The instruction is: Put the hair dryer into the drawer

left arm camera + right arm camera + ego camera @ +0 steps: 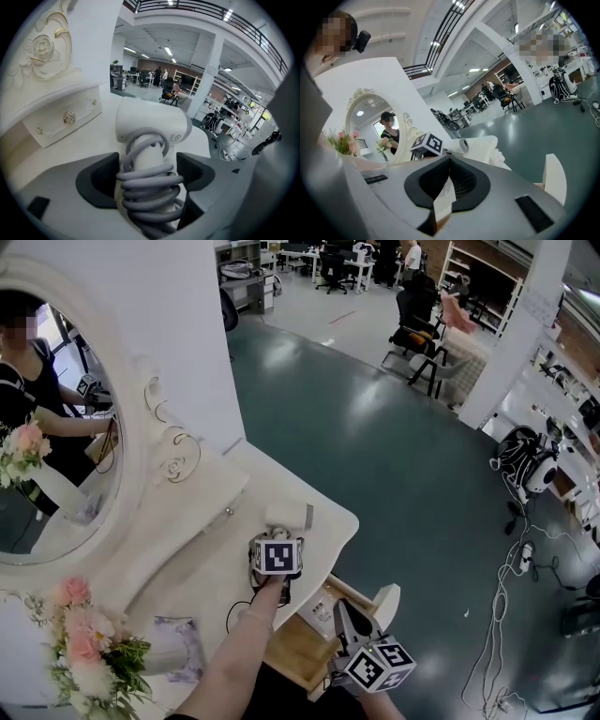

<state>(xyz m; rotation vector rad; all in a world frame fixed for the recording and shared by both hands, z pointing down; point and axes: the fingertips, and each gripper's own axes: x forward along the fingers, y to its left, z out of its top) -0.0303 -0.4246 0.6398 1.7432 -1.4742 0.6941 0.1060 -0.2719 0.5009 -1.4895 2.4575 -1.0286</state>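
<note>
Head view: white vanity worktop [211,549], teal office floor [375,427]. White hair dryer [150,126], cord-wrapped handle grasped by left fingers [101,180]; right fingers [431,180] pinch drawer [300,648] edge.

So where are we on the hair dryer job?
Done: the drawer stands open, with the right gripper clamped on its edge. In hand: the left gripper has its jaws against the cord-wrapped handle of the hair dryer, which lies on the tabletop, not lifted. Left: lift it, carry it over, set it in the drawer, let go.
</note>
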